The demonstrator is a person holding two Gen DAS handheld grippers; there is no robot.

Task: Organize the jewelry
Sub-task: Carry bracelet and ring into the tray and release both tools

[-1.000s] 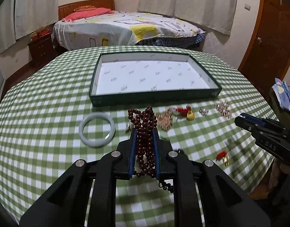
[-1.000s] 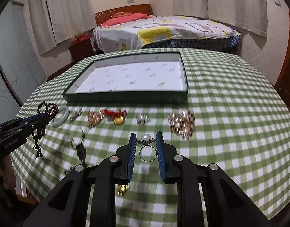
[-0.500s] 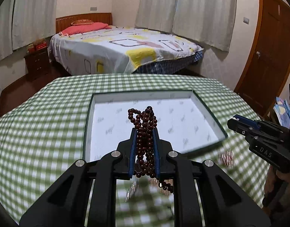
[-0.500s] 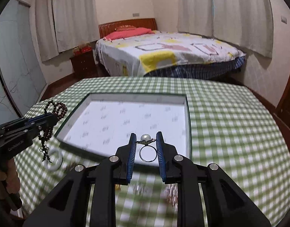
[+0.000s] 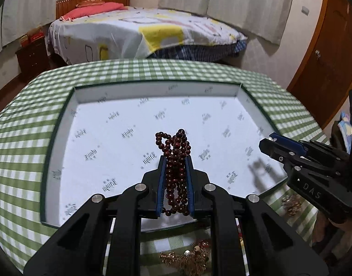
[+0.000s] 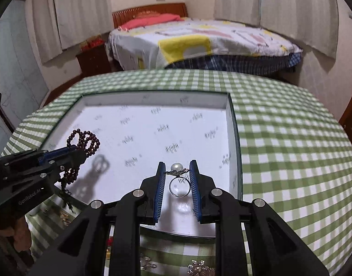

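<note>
My left gripper [image 5: 175, 161] is shut on a dark red bead bracelet [image 5: 176, 156] and holds it above the white-lined tray [image 5: 67, 105]. It also shows in the right wrist view [image 6: 77, 151] with the beads [image 6: 85, 139] hanging from it. My right gripper [image 6: 177, 169] is shut on a silver pearl ring [image 6: 177, 177], held over the tray's [image 6: 233, 126] near right part. In the left wrist view the right gripper [image 5: 271, 142] hangs over the tray's right side.
The tray sits on a round table with a green checked cloth [image 6: 290, 138]. Gold and silver jewelry pieces [image 5: 187, 257] [image 6: 198, 269] lie on the cloth in front of the tray. A bed [image 6: 198, 39] stands behind the table.
Both grippers have moved forward from over the loose jewelry to above the tray, each still holding its piece.
</note>
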